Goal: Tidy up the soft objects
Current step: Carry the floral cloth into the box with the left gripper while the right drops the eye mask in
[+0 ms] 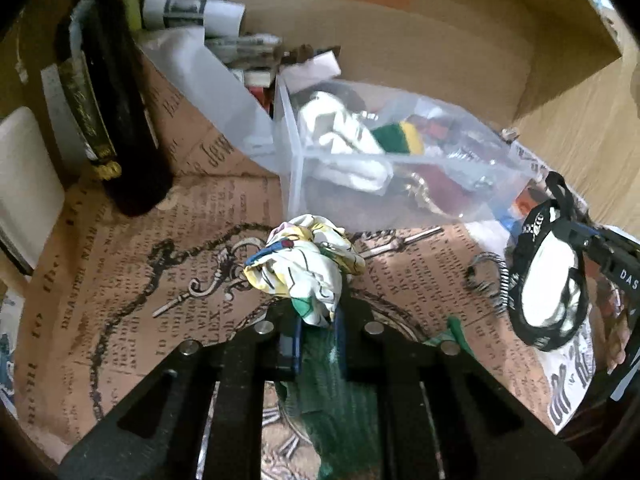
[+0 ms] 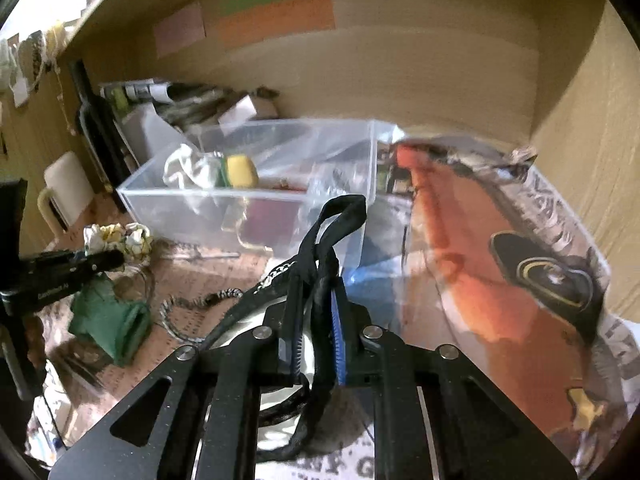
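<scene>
The worktop (image 1: pixel 120 312) is covered with brown newsprint-patterned paper and sits inside a wooden alcove whose back wall carries orange, green and pink paper notes (image 2: pixel 276 16). A dark wine bottle (image 1: pixel 108 112) stands upright at the far left corner, with rolled papers and small boxes behind it. A clear plastic bin (image 1: pixel 296 148) sits toward the back middle of the worktop; a white cloth with a green-and-yellow band (image 1: pixel 360 136) lies inside it. To the bin's right lies a printed sheet showing an orange car (image 2: pixel 480 264).

The left gripper (image 1: pixel 316 340) has its jaws closed on a crumpled white, yellow and blue patterned cloth (image 1: pixel 304 268), which bunches up above the fingertips just in front of the bin's near corner. A green knitted cloth (image 1: pixel 332 400) lies flat on the worktop beneath this gripper, its long axis running toward the near edge.

The right gripper (image 2: pixel 316 344) grips a black-strapped white item (image 1: pixel 552 280), its jaws shut on the straps; a strap loop (image 2: pixel 340 216) rises past the fingertips toward the bin, and the white part hangs below. A black-and-white braided cord (image 2: pixel 192 308) curls on the paper between the two grippers. Both grippers point toward the back wall.
</scene>
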Motion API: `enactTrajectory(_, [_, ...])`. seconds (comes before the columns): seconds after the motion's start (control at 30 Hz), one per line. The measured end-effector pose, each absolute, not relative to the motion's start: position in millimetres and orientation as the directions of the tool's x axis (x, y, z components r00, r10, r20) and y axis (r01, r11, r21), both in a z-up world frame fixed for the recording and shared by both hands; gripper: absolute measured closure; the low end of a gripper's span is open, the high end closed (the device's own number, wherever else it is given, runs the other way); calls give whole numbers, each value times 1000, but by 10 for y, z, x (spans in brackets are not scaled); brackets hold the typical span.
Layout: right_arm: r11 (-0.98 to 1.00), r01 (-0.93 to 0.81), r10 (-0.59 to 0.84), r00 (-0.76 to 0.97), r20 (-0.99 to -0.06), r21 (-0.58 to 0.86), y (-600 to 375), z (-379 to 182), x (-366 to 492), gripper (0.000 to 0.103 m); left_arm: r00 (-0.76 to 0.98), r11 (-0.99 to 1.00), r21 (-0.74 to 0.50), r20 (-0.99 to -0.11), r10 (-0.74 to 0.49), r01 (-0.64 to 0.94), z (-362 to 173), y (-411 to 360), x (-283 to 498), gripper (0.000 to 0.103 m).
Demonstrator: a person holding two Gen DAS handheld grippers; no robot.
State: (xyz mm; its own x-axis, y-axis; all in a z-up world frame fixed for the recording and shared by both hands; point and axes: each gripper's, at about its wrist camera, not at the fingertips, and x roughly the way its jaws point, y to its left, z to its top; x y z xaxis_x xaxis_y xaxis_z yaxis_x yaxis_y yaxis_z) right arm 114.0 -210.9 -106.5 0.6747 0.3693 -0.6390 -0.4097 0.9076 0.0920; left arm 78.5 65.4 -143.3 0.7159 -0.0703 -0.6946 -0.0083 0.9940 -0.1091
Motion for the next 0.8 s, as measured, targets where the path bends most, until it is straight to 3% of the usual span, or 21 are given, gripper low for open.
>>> enactTrajectory(0.5, [918, -393, 375, 815, -442, 54, -2205, -405, 937, 95, 839, 996, -80, -539, -72, 34, -817, 501, 580, 91])
enactTrajectory(0.8, [917, -396, 386, 861, -330, 41, -2184, -79, 974, 95, 863, 994, -106, -499, -84, 35, -652, 525, 788, 91])
